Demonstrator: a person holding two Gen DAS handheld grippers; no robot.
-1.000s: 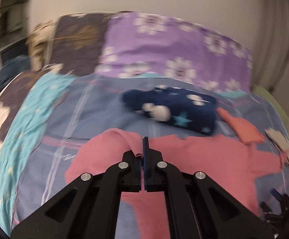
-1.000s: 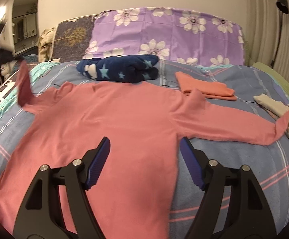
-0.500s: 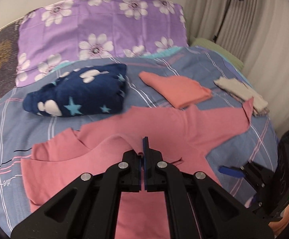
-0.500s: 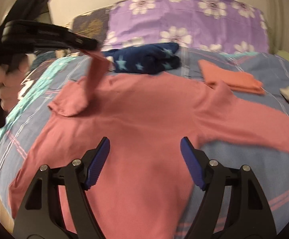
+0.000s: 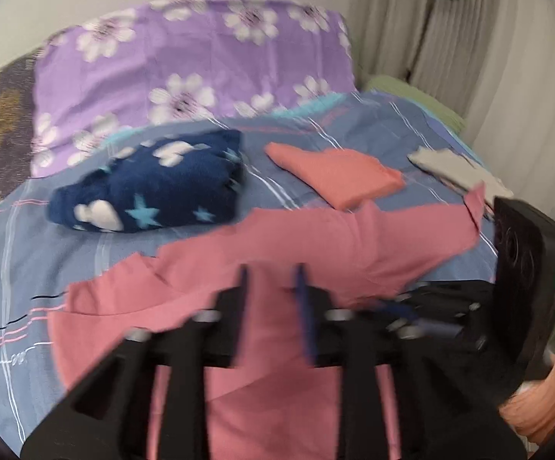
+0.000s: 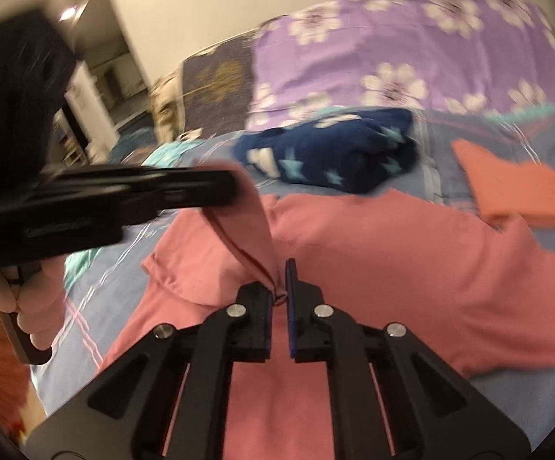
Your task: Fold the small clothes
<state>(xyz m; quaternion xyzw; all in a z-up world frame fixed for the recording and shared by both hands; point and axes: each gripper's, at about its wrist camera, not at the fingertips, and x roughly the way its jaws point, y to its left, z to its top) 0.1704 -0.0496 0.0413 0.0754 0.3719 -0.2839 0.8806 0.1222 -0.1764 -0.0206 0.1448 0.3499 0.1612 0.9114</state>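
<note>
Right tongs (image 6: 280, 281) now pinch pink shirt (image 6: 392, 268); left view shows them blurred.

Warm indoor light; a ceiling lamp (image 6: 69, 12) glares at the right wrist view's upper left. Both pictures are smeared by motion, the left claw (image 5: 271, 287) perhaps worst. Fisheye bending curves the bed (image 5: 40, 253) and darkens the round corners.
</note>
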